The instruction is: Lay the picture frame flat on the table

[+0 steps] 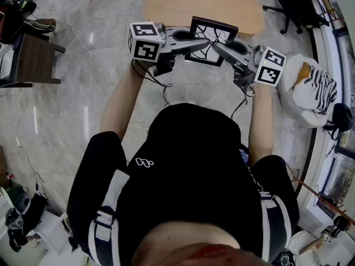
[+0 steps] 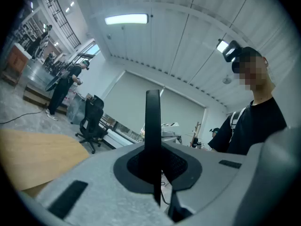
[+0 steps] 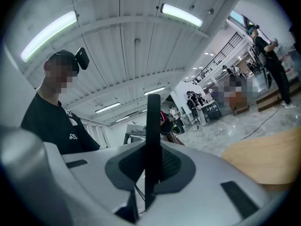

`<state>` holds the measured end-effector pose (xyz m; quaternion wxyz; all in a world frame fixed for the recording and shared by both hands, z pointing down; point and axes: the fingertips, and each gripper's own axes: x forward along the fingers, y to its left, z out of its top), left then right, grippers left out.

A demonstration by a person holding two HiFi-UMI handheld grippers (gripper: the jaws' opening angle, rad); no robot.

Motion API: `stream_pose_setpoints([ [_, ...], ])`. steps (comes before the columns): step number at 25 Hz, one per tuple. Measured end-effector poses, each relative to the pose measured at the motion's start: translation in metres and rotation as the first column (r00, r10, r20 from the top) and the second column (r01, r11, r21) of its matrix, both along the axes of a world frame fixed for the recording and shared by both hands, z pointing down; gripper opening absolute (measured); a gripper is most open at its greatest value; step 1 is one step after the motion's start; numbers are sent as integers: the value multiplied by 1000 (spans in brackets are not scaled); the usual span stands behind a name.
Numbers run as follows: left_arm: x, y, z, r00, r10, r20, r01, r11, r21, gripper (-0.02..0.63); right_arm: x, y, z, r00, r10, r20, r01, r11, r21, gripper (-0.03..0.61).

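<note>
The black-rimmed picture frame [image 1: 211, 40], its white face crossed by dark lines, hangs in the air, short of the light oval wooden worktop [image 1: 166, 7] at its 12 o'clock. The left tongs [image 1: 191, 42] pinch its 9 o'clock edge and the right tongs [image 1: 223, 49] its 3 o'clock edge. Each gripper view shows the rim clamped edge-on. Best to carry it forward over the worktop, level both sides, lower until the back touches, then release together.
</note>
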<state>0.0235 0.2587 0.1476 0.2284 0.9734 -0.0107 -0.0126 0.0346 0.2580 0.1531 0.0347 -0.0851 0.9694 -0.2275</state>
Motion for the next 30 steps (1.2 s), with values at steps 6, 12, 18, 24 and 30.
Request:
stream_pose_setpoints([
  [6, 1, -3, 1, 1000, -10, 0, 10, 1000, 3, 18, 1, -3, 1, 1000, -6, -1, 6, 1000, 9, 35],
  [12, 13, -7, 5, 1000, -22, 10, 22, 1000, 0, 18, 14, -7, 4, 999, -25, 38, 26, 1000, -13, 35],
  [18, 15, -10, 19, 999, -30, 22, 30, 999, -13, 18, 16, -10, 18, 999, -17, 44, 18, 999, -28, 35],
  [24, 28, -15, 32, 998, -52, 40, 54, 998, -35, 18, 29, -16, 32, 998, -27, 57, 30, 998, -49, 35],
  [30, 69, -23, 35, 993, -80, 90, 85, 995, -46, 18, 69, -24, 35, 994, -51, 101, 57, 997, -57, 36],
])
